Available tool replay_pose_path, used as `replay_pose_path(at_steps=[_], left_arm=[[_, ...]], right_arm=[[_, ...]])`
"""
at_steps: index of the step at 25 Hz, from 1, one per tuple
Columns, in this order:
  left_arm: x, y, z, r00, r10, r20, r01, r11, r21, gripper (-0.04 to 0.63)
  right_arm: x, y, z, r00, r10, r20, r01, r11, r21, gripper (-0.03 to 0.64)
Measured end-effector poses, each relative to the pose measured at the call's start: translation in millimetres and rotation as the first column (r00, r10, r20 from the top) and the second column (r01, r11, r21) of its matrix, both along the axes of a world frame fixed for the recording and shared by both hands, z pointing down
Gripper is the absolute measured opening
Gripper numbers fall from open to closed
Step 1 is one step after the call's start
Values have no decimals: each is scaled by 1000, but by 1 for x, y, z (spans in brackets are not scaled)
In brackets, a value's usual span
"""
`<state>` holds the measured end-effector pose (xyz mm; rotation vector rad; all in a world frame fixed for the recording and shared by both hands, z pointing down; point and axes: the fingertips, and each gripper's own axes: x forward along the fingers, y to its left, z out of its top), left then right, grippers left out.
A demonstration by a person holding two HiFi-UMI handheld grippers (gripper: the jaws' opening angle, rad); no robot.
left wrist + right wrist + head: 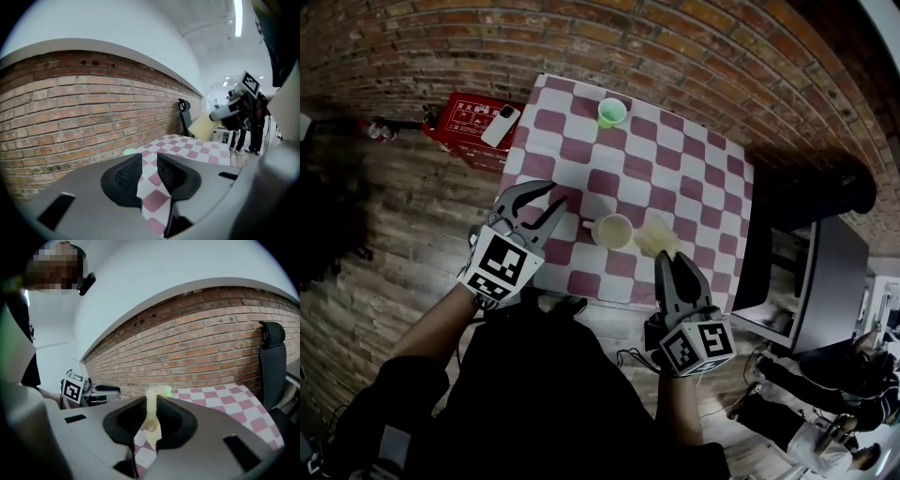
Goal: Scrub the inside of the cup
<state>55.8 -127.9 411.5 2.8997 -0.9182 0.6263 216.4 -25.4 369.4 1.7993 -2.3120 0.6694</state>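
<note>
A cream mug [614,231] stands upright near the front edge of the table with the red-and-white checked cloth [675,159]. My left gripper [557,195] hovers just left of the mug, jaws open and empty; the left gripper view shows only cloth between its pads [129,177]. My right gripper [672,259] is shut on a thin yellow sponge [657,236], held just right of the mug. The right gripper view shows that sponge [152,412] pinched edge-on between the jaws. The mug is hidden in both gripper views.
A small green cup [611,112] stands at the table's far side. On the brick floor to the left sits a red box [469,124] with a phone [501,126] on it. A black chair [825,192] and a grey desk [830,281] are to the right.
</note>
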Motion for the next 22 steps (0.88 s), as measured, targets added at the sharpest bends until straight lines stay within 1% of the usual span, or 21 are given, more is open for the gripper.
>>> replay_pose_path(at_steps=[2, 3, 5, 7, 8, 10, 12, 16, 22], left_arm=[[-7, -7, -25, 997, -46, -65, 46, 999, -5, 107], [-7, -6, -36, 993, -53, -103, 52, 999, -13, 107], [0, 5, -57, 984, -35, -175, 32, 999, -17, 107], [13, 23, -72, 975, 13, -223, -11, 1000, 9, 104], [19, 32, -76, 972, 35, -232, -34, 999, 8, 104], [31, 48, -76, 970, 64, -234, -73, 997, -32, 103], [39, 56, -74, 969, 80, -233, -96, 994, -61, 103], [43, 54, -66, 973, 81, -216, -98, 993, -72, 103], [37, 53, -60, 971, 62, -230, -84, 993, -86, 103]], right_arm=[[-3, 2, -9, 1000, 4, -9, -3, 999, 40, 72], [-4, 2, -14, 1000, 3, -19, -1, 998, 62, 72], [-6, 3, -24, 999, -2, -44, 7, 994, 108, 72], [-8, 5, -35, 999, -6, -49, 13, 989, 148, 72], [-9, 6, -39, 999, -7, -45, 14, 986, 165, 72], [-8, 7, -48, 999, -6, -41, 14, 981, 191, 72], [-7, 8, -54, 999, -6, -39, 14, 979, 205, 72], [-5, 12, -59, 999, -23, -27, 28, 978, 208, 72], [-19, 22, -55, 997, -60, -46, 68, 977, 201, 72]])
